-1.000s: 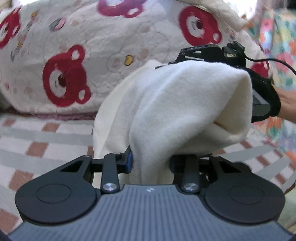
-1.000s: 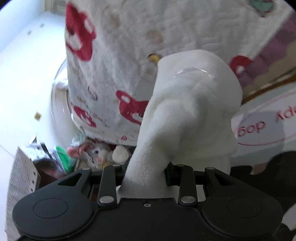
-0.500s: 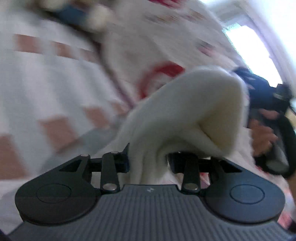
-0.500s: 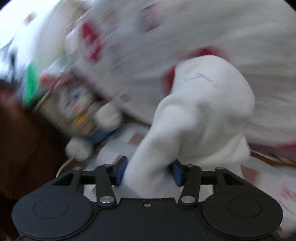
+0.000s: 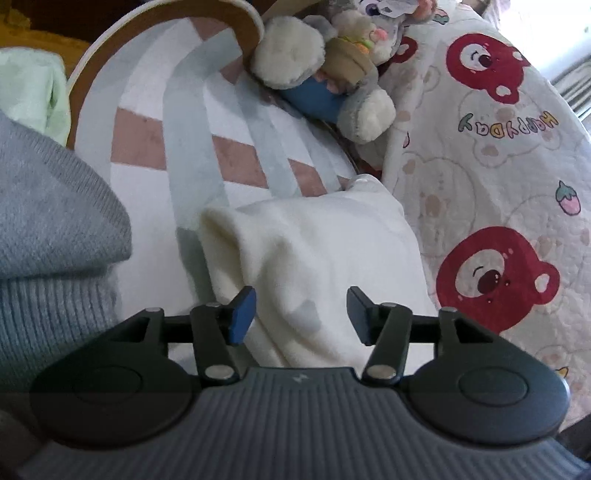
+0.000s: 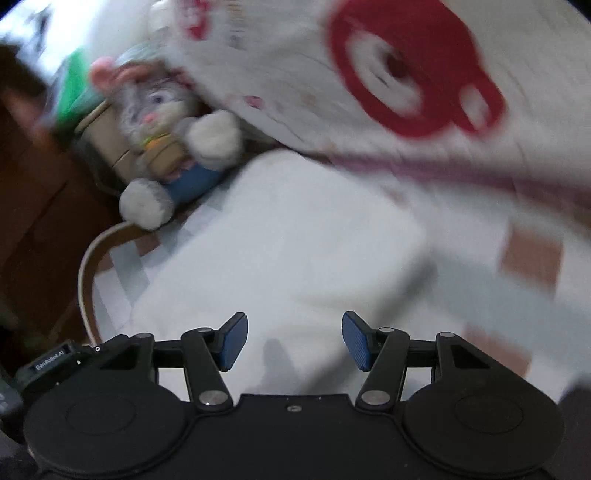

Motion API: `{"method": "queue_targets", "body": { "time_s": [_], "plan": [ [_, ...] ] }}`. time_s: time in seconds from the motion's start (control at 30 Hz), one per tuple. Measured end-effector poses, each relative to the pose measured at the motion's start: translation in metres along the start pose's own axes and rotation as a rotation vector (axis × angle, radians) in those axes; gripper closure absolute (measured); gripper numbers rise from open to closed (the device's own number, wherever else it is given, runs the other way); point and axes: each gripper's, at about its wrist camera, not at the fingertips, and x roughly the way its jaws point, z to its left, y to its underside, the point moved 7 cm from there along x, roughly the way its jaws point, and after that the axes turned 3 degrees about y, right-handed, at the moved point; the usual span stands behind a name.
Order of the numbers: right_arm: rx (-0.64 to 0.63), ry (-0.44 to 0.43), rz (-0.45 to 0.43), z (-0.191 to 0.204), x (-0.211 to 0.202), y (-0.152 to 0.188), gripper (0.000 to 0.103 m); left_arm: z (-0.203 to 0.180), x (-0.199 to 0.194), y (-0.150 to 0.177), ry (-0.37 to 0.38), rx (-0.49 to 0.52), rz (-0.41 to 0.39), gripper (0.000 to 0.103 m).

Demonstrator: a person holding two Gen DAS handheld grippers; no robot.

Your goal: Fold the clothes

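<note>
1. Left wrist view: the left gripper [image 5: 301, 314] has its jaws spread apart with nothing pinched; its blue pads [image 5: 242, 315] stand clear of the fabric on either side.
2. Between and beyond those jaws lies the cream garment [image 5: 314, 251], a soft folded bundle resting on the checked bed sheet [image 5: 155, 140], which has grey stripes and pink squares.
3. At 9 o'clock of the cream garment a grey knitted sweater [image 5: 48, 229] sits on the same sheet, near it but not touching as far as can be seen.
4. At 12 o'clock a plush rabbit [image 5: 332, 66] lies at the edge of the sheet, beside a curved wooden rim [image 5: 207, 14].
5. At 3 o'clock a white quilt with red bears [image 5: 498, 184] rises just beside the cream garment.
6. Right wrist view: the right gripper [image 6: 293, 339] also has its jaws wide apart, holding nothing, above the cream garment [image 6: 295, 240], which looks flat and pale here; this picture is blurred.
7. From this side the plush rabbit [image 6: 162, 125] sits at 11 o'clock and the quilt [image 6: 369, 74] fills 1 o'clock, its lower edge overhanging the far end of the garment.
</note>
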Motion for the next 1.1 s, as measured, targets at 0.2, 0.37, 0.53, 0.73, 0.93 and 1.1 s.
{"method": "queue_targets", "body": {
  "time_s": [0.2,0.37,0.53,0.73,0.93,1.1],
  "plan": [
    [0.143,-0.155,0.051,0.005,0.013,0.035,0.040,0.026,0.032,-0.007,-0.061,-0.056,0.057,0.037],
    [0.263,-0.284,0.093,0.010,0.022,0.064,0.039,0.024,0.052,-0.019,0.068,-0.024,0.085,0.061],
    [0.259,-0.353,0.122,0.023,0.029,0.083,0.038,-0.008,0.027,-0.046,0.037,0.255,-0.054,0.079],
    [0.044,-0.331,0.133,0.054,0.037,0.093,0.036,0.002,0.019,-0.050,-0.191,0.310,-0.043,0.076],
    [-0.170,-0.307,0.143,0.085,0.045,0.103,0.094,-0.060,-0.018,-0.040,-0.046,0.497,-0.168,0.055],
    [-0.105,-0.294,0.075,0.062,0.023,0.088,0.092,-0.087,0.008,0.012,0.123,0.584,0.106,0.054]
  ]
}}
